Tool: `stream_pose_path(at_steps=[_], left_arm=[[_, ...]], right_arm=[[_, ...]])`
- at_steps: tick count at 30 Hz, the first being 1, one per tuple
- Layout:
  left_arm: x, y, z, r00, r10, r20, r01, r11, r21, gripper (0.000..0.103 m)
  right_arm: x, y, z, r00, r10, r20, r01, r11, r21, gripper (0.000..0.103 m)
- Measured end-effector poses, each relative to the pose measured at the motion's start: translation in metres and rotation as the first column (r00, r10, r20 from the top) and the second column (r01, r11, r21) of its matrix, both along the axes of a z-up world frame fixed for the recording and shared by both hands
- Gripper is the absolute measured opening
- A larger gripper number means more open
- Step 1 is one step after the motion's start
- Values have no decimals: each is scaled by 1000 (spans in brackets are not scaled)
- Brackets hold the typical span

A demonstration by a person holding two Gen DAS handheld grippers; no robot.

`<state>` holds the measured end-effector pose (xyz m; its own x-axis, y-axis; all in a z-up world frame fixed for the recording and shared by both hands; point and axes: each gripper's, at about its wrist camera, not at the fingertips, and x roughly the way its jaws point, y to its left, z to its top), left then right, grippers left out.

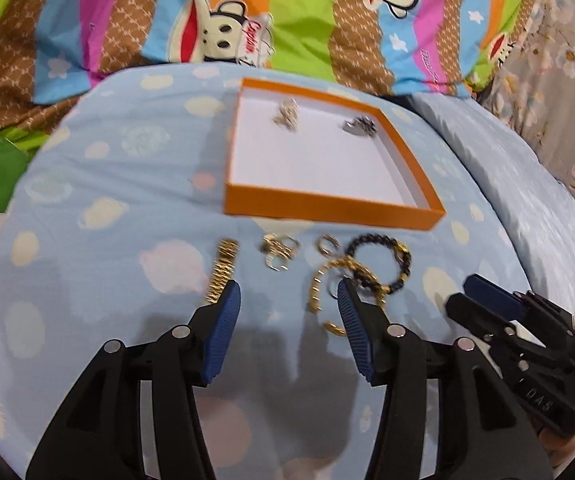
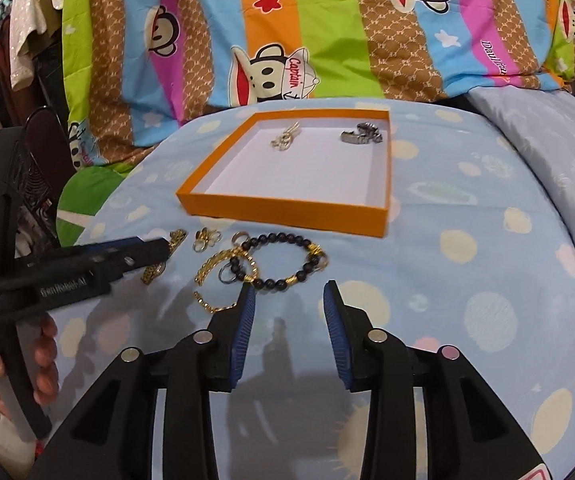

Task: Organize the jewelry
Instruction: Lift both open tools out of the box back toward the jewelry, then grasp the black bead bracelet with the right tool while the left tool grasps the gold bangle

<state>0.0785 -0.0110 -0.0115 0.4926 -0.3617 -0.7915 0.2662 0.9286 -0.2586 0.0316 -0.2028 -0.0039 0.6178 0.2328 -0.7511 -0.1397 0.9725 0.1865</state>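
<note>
An orange tray with a white floor lies on the light blue bedspread. It holds a pale chain piece and a dark silver piece. In front of it lie a gold watch band, small rings, a gold chain and a black bead bracelet. My left gripper is open, just short of the rings. My right gripper is open, just short of the bead bracelet; it also shows in the left wrist view.
A striped cartoon monkey quilt is piled behind the tray. A grey floral cover lies at the right. Hanging clothes are at the far left. The left gripper body and a hand cross the right view's left side.
</note>
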Motion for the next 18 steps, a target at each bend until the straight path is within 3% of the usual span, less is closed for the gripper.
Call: stream_pose_path(at_steps=[6, 11, 13, 15, 18], left_arm=[[5, -29, -24, 999, -23, -34, 26, 997, 70, 49], [-9, -34, -25, 997, -77, 15, 74, 984, 161, 47], [-15, -32, -25, 996, -90, 29, 83, 978, 193, 40], [-20, -27, -25, 995, -96, 31, 88, 976, 201, 34], [-29, -16, -24, 995, -102, 21, 97, 979, 182, 34]], right_arm=[[-1, 1, -1, 1000, -12, 1, 12, 1000, -10, 36], [0, 2, -3, 1000, -2, -9, 2, 1000, -4, 36], [1, 8, -4, 1000, 14, -9, -14, 1000, -9, 36], [4, 14, -5, 999, 30, -12, -30, 999, -17, 36], [7, 17, -9, 999, 20, -28, -20, 1000, -13, 36]])
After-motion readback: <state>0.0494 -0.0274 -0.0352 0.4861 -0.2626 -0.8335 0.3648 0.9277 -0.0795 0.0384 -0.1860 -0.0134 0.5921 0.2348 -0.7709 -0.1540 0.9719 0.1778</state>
